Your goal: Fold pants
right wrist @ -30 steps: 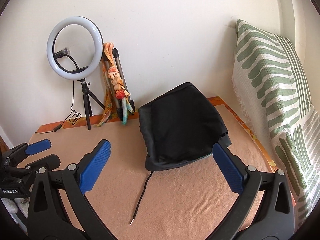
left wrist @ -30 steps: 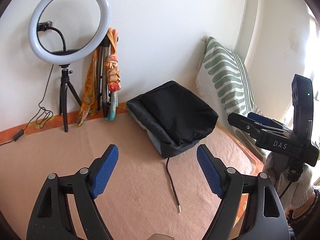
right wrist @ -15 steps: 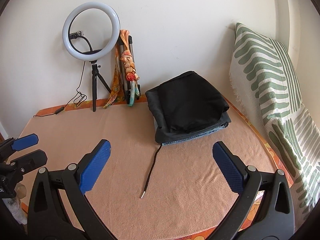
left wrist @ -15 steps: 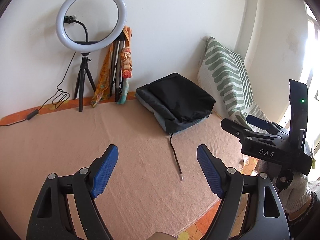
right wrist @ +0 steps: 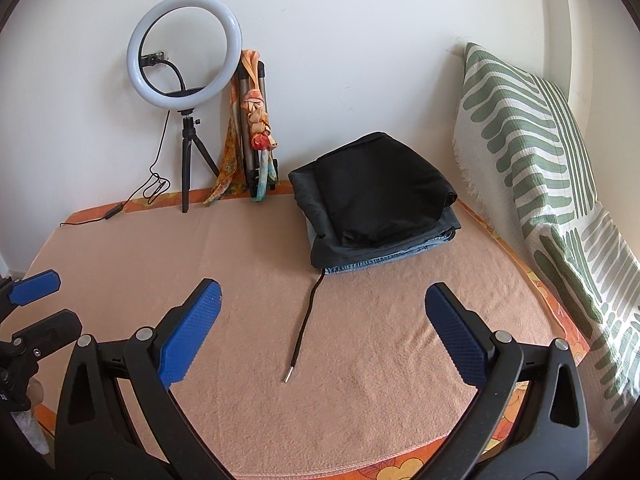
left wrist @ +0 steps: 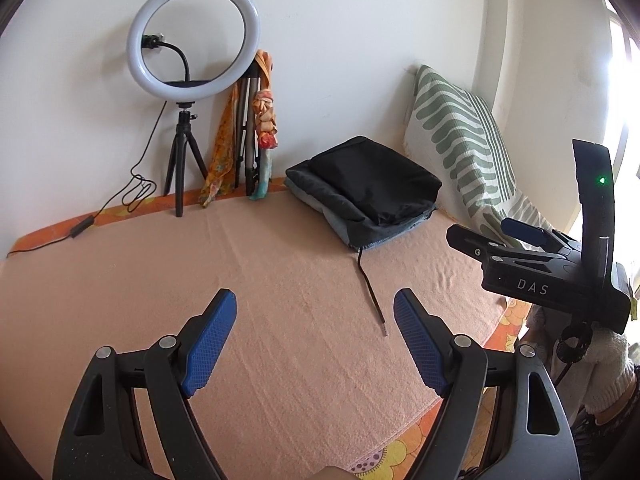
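Note:
A stack of folded pants lies at the far right of the peach blanket: black pants on top, dark grey below, blue denim at the bottom. A black drawstring trails from the stack toward me. My left gripper is open and empty above the blanket's near part. My right gripper is open and empty, well short of the stack. The right gripper shows in the left wrist view, and the left gripper shows in the right wrist view.
A ring light on a tripod and a folded tripod with an orange scarf stand against the back wall. A green-striped pillow leans at the right. A cable runs along the blanket's back left edge.
Both grippers have pulled back from the stack, which now looks smaller and farther. Both stay open and empty.

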Demonstrator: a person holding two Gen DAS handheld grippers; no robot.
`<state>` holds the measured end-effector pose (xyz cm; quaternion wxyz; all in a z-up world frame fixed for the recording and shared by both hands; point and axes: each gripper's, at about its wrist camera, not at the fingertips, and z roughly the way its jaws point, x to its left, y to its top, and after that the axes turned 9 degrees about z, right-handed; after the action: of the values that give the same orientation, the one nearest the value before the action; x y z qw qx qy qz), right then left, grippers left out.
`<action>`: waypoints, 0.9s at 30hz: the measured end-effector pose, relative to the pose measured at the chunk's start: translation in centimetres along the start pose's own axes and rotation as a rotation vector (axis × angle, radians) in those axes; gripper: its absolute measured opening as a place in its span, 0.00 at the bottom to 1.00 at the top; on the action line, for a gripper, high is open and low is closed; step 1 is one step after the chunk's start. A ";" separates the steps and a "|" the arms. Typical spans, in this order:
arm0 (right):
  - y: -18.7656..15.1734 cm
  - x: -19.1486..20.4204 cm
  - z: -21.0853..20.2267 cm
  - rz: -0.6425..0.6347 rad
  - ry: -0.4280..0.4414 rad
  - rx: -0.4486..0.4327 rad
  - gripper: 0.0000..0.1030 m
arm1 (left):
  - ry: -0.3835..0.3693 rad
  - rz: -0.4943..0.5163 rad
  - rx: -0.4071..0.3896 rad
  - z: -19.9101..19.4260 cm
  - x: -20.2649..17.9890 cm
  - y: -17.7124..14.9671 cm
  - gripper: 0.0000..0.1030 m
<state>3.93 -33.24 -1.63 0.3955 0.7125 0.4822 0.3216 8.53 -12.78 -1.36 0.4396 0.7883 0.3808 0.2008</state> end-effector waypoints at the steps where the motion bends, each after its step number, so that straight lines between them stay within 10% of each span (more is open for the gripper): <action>1: -0.1 0.1 0.0 -0.002 0.001 0.000 1.00 | 0.000 0.002 0.000 -0.1 0.0 -0.2 0.79; 27: -0.1 0.3 0.0 0.004 -0.022 -0.036 1.00 | 0.124 0.010 0.021 -0.1 0.9 -0.8 0.85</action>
<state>3.97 -32.96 -1.68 0.4130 0.7096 0.4706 0.3233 8.68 -11.81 -1.99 0.4057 0.7807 0.4057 0.2474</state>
